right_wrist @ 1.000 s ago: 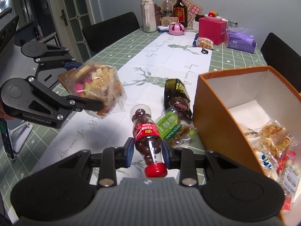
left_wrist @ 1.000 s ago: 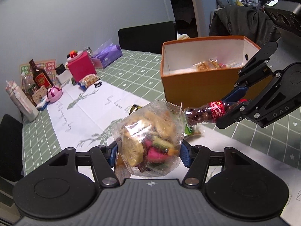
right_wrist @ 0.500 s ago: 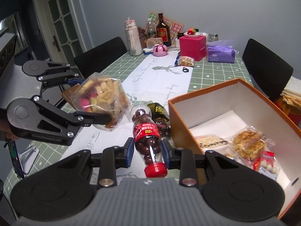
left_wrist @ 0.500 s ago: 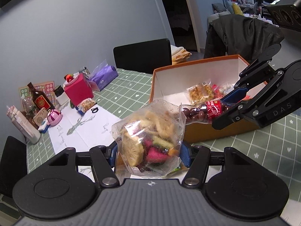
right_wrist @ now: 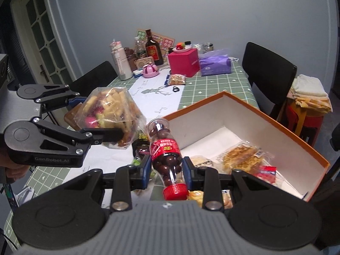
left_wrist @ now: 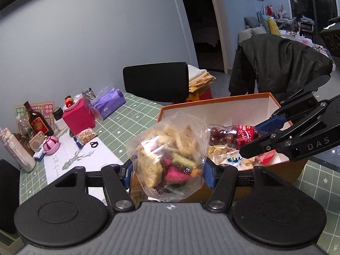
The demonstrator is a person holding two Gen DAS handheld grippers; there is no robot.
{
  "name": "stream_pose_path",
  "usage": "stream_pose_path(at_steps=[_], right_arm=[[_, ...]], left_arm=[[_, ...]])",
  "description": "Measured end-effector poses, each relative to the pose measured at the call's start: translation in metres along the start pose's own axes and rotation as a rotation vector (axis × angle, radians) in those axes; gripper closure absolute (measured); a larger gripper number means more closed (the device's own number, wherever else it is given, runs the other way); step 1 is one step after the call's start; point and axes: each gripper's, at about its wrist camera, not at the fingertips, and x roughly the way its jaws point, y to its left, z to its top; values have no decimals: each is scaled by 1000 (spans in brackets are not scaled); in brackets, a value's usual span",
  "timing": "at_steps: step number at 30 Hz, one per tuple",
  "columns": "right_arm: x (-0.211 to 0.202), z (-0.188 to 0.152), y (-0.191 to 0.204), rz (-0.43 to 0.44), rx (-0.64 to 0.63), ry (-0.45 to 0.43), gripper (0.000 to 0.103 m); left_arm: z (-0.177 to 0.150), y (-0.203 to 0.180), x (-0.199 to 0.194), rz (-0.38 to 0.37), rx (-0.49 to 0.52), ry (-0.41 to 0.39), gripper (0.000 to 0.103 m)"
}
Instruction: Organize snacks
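Left gripper (left_wrist: 167, 172): blue pads pressed on both sides of a clear bag of mixed dried snacks (left_wrist: 170, 148), jaws part-way apart around it. The bag hangs above the near left corner of the orange box (right_wrist: 276, 123). Arm of this gripper reads "GenRobot.AI" in the right wrist view.

Right gripper (right_wrist: 166, 170): clamped tight on a small plastic bottle of brown candy balls (right_wrist: 165, 153), red cap toward the camera, base pointing away. Red label carries yellow and white print, too small to read. Bottle sits over the box's near left edge, just beside the bag. This gripper's arm shows "DAS" in the left wrist view, the rest cut off by the frame.

Inside the box, white-lined: a wrapped pastry bar (right_wrist: 242, 157), a red packet (right_wrist: 265, 170), a white pack with partial dark letters, unreadable. Its near part is hidden behind the gripper body.

Left of the box, a dark packet (right_wrist: 141, 146) is mostly hidden by bag and bottle.

Far beyond the box: a brown bottle (right_wrist: 153, 50), red label illegible, and a pink box (right_wrist: 184, 62).
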Motion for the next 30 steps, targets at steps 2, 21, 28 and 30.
stream_pose_path(at_steps=[2, 21, 28, 30], right_arm=[[-2, 1, -8, -9, 19, -7, 73], [-4, 2, -77, -138, 158, -28, 73], [6, -1, -90, -194, 153, 4, 73], [10, -3, -94, -206, 156, 18, 73]], left_arm=[[5, -5, 4, -3, 0, -1, 33], [29, -28, 55, -19, -104, 16, 33], [28, -35, 73, -16, -102, 52, 33], [27, -36, 80, -9, -114, 69, 33]])
